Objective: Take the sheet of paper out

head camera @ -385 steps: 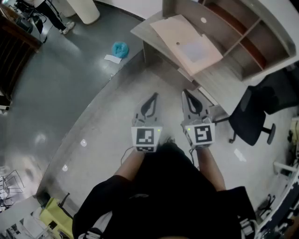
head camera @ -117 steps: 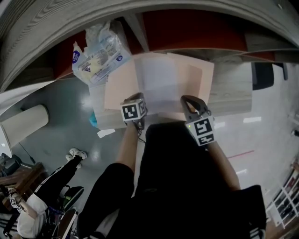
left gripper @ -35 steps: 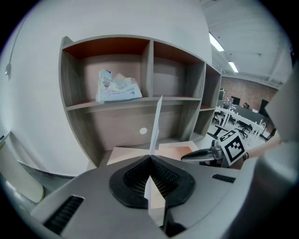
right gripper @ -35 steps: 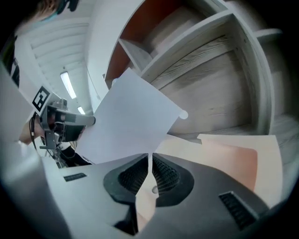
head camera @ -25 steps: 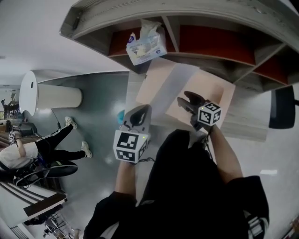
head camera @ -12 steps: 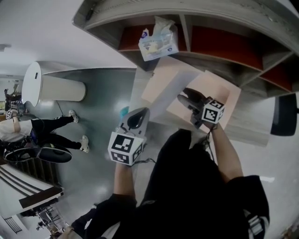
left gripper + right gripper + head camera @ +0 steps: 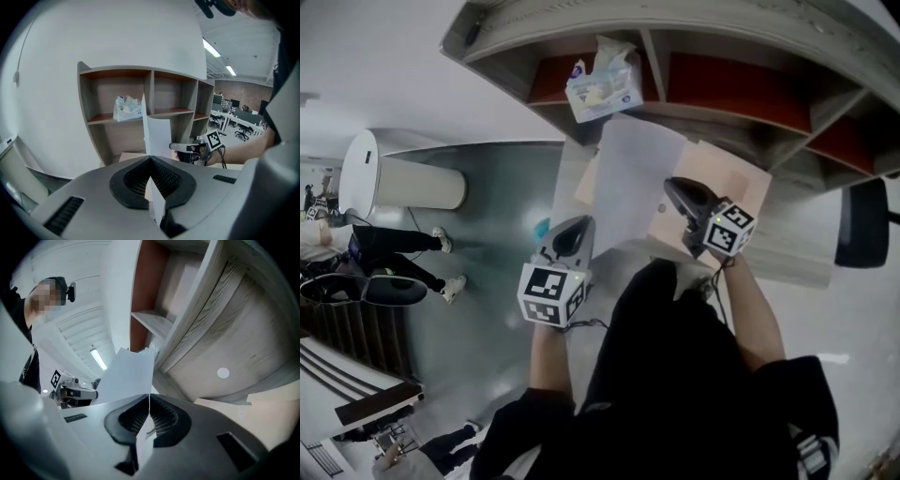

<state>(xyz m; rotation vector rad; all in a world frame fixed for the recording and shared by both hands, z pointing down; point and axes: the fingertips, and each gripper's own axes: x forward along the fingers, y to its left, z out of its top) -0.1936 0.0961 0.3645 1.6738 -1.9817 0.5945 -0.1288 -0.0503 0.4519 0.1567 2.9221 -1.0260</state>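
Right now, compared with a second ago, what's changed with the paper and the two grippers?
The right gripper, fingers open a second ago, has just closed on the sheet of paper and raised that side off the peach folder, so it stands up. Unchanged: the left gripper stays shut on the sheet's near edge; the tissue pack is where it was.

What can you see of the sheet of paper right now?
The sheet of paper is plain white, thin and shows no print. It stands almost upright, raised over the tan folder on the desk, in front of the shelves. The left gripper is shut on its edge. The right gripper, whose jaws have just closed, pinches another edge. Whether it is fully clear of the folder cannot be told.
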